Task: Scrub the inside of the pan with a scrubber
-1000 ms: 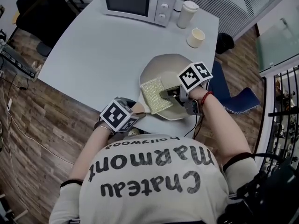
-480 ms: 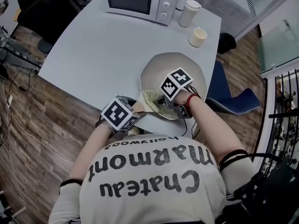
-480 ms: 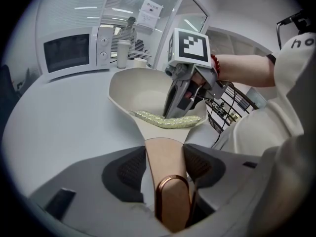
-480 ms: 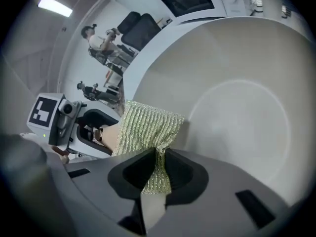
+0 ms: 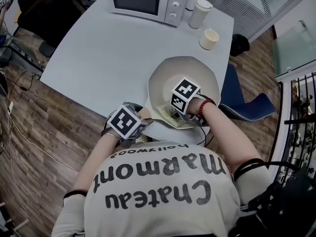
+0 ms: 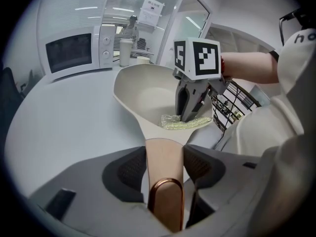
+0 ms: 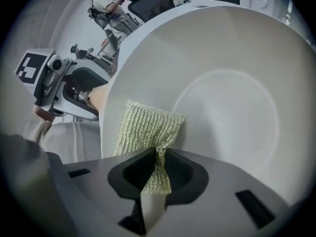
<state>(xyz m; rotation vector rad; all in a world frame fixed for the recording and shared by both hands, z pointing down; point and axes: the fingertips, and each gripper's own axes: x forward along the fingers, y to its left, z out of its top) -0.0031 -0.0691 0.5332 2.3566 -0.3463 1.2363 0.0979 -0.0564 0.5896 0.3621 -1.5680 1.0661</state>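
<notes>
A cream pan [image 5: 197,70] rests on the pale grey table [image 5: 98,58] near its front edge. My left gripper [image 5: 143,121] is shut on the pan's beige handle [image 6: 164,154], which ends in a copper loop between the pads. My right gripper [image 5: 174,113] reaches into the near side of the pan, shut on a yellow-green mesh scrubber [image 7: 145,130]. The scrubber lies pressed against the pan's inner wall [image 7: 232,98] close to the rim by the handle. In the left gripper view the right gripper [image 6: 190,116] stands steeply over the scrubber [image 6: 173,122].
A white microwave [image 5: 143,1] stands at the table's back edge, with a tall lidded cup [image 5: 199,13] and a small cup [image 5: 208,38] to its right. A blue chair [image 5: 247,105] sits right of the table. Wood floor surrounds it.
My right gripper has dragged the scrubber across the pan toward the near rim and tilted steeper. The left gripper has kept its hold on the handle without moving.
</notes>
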